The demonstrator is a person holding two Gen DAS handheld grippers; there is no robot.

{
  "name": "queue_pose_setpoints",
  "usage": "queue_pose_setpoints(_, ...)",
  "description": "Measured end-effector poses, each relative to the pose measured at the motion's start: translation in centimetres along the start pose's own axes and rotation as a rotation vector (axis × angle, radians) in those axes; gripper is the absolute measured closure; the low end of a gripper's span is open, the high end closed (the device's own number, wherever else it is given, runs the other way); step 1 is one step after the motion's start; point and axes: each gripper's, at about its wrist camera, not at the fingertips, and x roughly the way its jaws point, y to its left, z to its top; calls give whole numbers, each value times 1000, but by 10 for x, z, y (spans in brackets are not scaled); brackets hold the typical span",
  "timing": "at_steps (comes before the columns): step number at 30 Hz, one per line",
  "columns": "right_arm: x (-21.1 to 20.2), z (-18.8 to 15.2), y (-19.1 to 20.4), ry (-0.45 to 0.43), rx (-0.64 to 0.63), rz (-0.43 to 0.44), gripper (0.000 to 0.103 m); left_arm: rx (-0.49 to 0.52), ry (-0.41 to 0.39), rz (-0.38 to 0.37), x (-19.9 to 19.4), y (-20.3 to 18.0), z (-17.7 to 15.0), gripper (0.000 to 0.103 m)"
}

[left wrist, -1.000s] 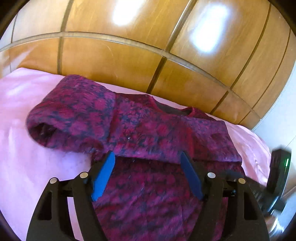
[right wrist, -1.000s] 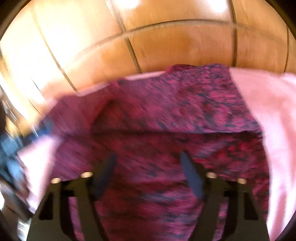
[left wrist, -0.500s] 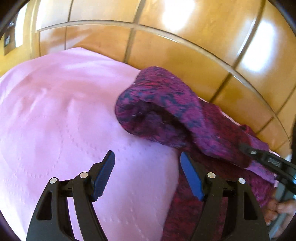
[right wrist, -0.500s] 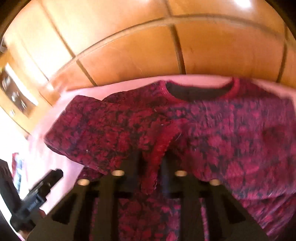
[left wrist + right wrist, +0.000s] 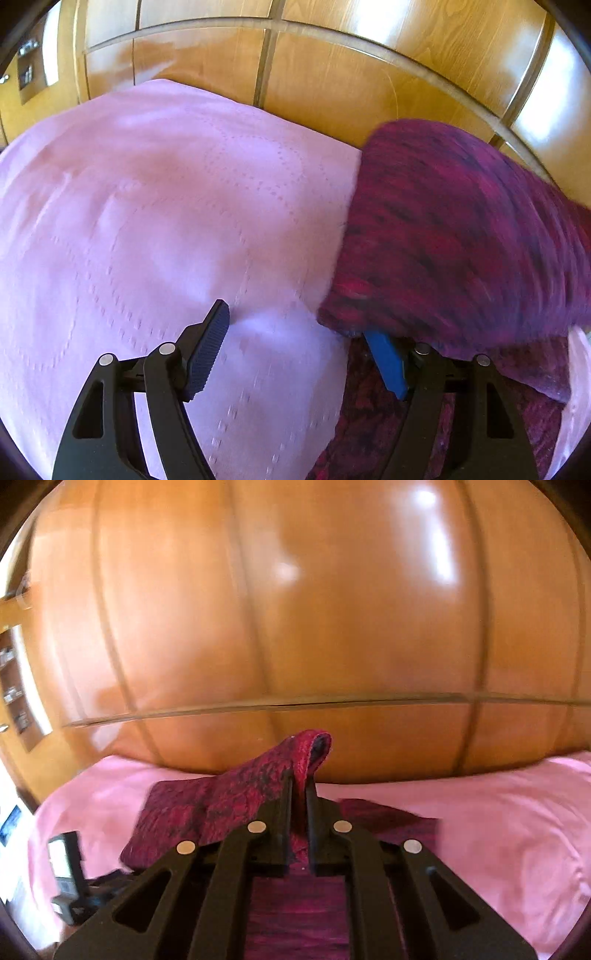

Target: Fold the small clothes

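Between my right tongs (image 5: 299, 786) a pinched ridge of the magenta top (image 5: 236, 797) is now clamped — a second ago those jaws stood apart over flat cloth. It rises off the pink bedspread (image 5: 498, 812) for a fold. My left tongs (image 5: 299, 332) are spreading wider, empty, the sleeve just right of them.

Sweater (image 5: 461, 229) on bedspread (image 5: 155, 206), paneling (image 5: 332, 81) seemingly behind

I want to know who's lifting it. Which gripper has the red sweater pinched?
The right gripper: its jaws are shut on the sweater. The left gripper has jaws opening over the pink bedspread, pinching nothing.
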Motion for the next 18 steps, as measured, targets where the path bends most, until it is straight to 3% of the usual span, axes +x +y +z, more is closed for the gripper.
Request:
queue_pose_setpoints(5,36,-40,-59,154,102,-102,99,53,-2,34,2,-6,-6,25)
queue_pose_setpoints(9,73,-85,-83,274,170,-146,99,68,1,40,0,-9,-9,25)
queue_pose_setpoints(15,86,-96,-83,267,150,-168,99,90,13,42,-1,-12,-8,27)
queue_pose_setpoints(18,82,-97,-85,272,162,-142,98,65,49,-76,-15,0,-6,29)
